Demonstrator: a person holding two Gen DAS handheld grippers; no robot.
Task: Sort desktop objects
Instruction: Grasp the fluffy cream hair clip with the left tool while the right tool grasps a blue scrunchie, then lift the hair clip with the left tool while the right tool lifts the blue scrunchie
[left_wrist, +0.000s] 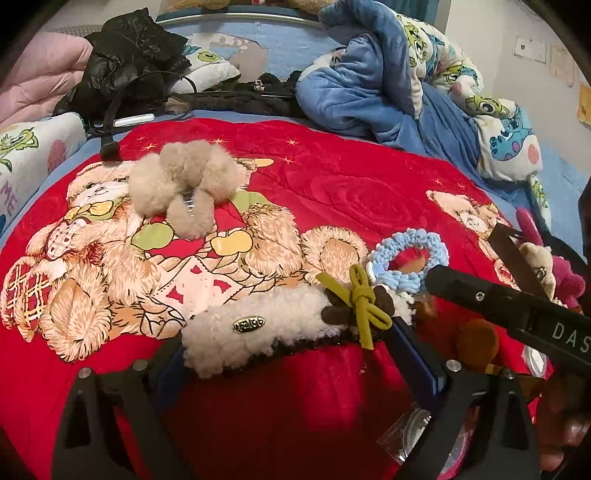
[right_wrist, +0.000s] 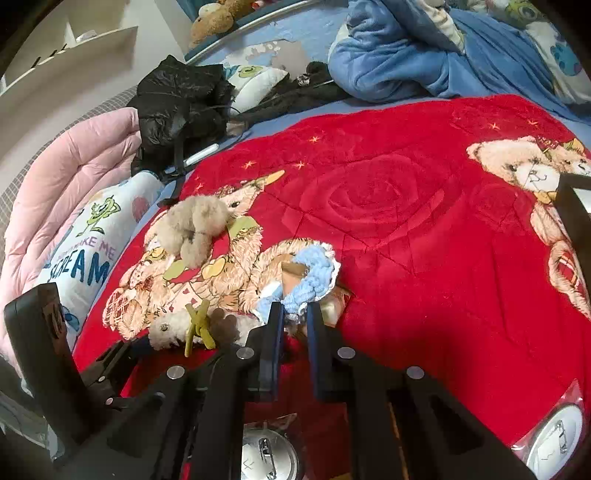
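Observation:
A white fluffy hair clip (left_wrist: 255, 325) with a brown and olive bow (left_wrist: 364, 302) lies between the wide-apart fingers of my left gripper (left_wrist: 288, 354), which is open around it. My right gripper (right_wrist: 293, 317) is shut on a blue crocheted scrunchie (right_wrist: 314, 273); the scrunchie shows in the left wrist view (left_wrist: 410, 258) with the right gripper's finger (left_wrist: 480, 295) on it. A beige fluffy claw clip (left_wrist: 184, 184) lies further back on the red bear blanket (left_wrist: 332, 184); it also shows in the right wrist view (right_wrist: 195, 229).
Round badges in clear wrappers (right_wrist: 557, 435) lie near the blanket's front edge, one under the right gripper (right_wrist: 266, 454). A pink plush toy (left_wrist: 554, 266) sits at the right. A black jacket (left_wrist: 129, 62), a blue quilt (left_wrist: 388, 85) and a pink duvet (right_wrist: 74, 184) lie behind.

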